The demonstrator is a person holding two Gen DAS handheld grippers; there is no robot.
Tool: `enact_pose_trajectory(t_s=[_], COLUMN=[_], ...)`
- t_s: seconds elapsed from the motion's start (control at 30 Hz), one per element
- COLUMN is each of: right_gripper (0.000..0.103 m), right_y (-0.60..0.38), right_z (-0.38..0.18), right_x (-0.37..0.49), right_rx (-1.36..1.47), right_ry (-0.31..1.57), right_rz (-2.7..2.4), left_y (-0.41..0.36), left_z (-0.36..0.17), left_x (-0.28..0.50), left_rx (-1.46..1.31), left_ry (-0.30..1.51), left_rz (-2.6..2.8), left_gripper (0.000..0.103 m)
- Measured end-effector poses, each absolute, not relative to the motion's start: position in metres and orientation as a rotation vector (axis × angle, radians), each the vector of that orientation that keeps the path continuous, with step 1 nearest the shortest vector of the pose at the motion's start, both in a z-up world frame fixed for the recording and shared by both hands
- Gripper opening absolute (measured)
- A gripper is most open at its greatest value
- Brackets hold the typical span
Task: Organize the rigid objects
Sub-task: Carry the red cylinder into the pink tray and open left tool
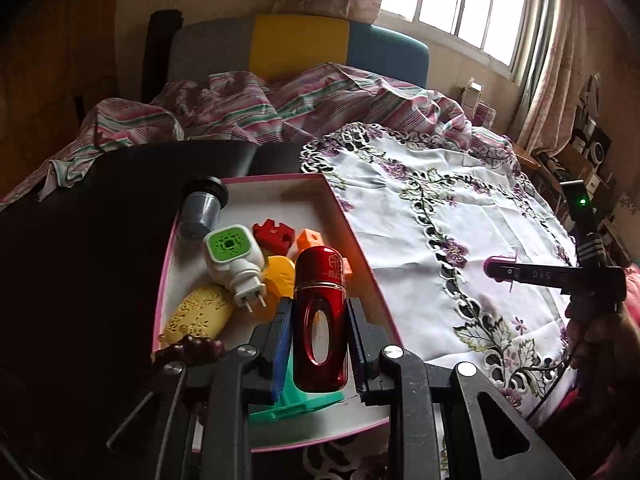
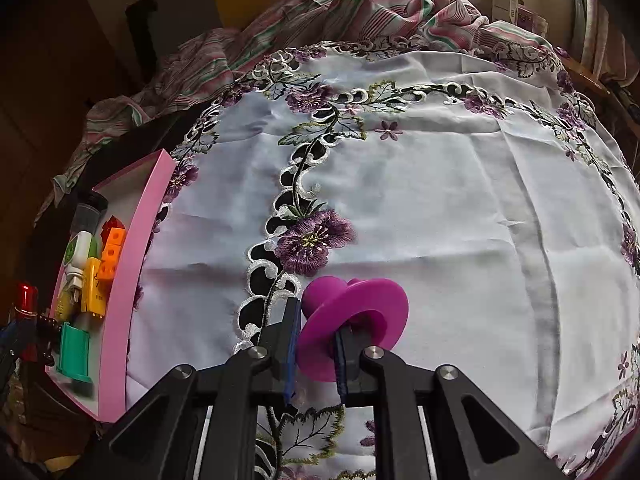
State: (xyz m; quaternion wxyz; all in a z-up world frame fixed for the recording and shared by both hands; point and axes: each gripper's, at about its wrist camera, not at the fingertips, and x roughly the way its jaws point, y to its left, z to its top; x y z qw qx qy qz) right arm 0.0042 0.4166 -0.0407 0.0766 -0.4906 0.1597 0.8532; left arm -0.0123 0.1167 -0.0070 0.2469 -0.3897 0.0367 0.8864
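The left gripper (image 1: pixel 320 332) fingers squeeze a red bottle (image 1: pixel 320 320) over the pink box (image 1: pixel 362 256). The right gripper (image 2: pixel 318 340) fingers pinch a purple toy (image 2: pixel 356 326) above the flowery cloth (image 2: pixel 440 200).

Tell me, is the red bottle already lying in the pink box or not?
Not yet. The red bottle is clamped in the left gripper, above the pink box.

Both wrist views share the pink box (image 1: pixel 360 264) closely.

Window (image 1: pixel 460 4): barred, bright daylight, upper right.
Curtains (image 1: pixel 548 80): pale floral, either side of it.
Headboard (image 1: pixel 300 46): grey, yellow and blue panels.
Bedding (image 1: pixel 248 108): rumpled, pink-and-green stripes.
Walls (image 1: pixel 60 60): warm brown, dim at left.
Shelves (image 1: pixel 576 160): cluttered, far right.
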Motion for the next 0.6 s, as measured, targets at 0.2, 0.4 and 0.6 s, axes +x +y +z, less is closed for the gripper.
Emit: enact_pose_trajectory(t_s=[0.2, 0.4, 0.6], right_gripper=[0.014, 0.014, 0.014], right_y=[0.416, 0.415, 0.412], right_z=[-0.037, -0.034, -0.033], right_x=[0.006, 0.007, 0.007], right_rx=[-1.455, -1.446, -1.449], right_ry=[0.491, 0.506, 0.509], right_rz=[2.574, 2.592, 2.610], left_y=[0.113, 0.108, 0.105], left_z=[-0.009, -0.013, -0.018], left_x=[-0.013, -0.017, -0.023], left_rx=[-1.077, -1.101, -1.123], left_ry=[0.102, 0.095, 0.082], left_rz=[2.435, 2.441, 2.433], left_gripper=[0.026, 0.026, 0.026])
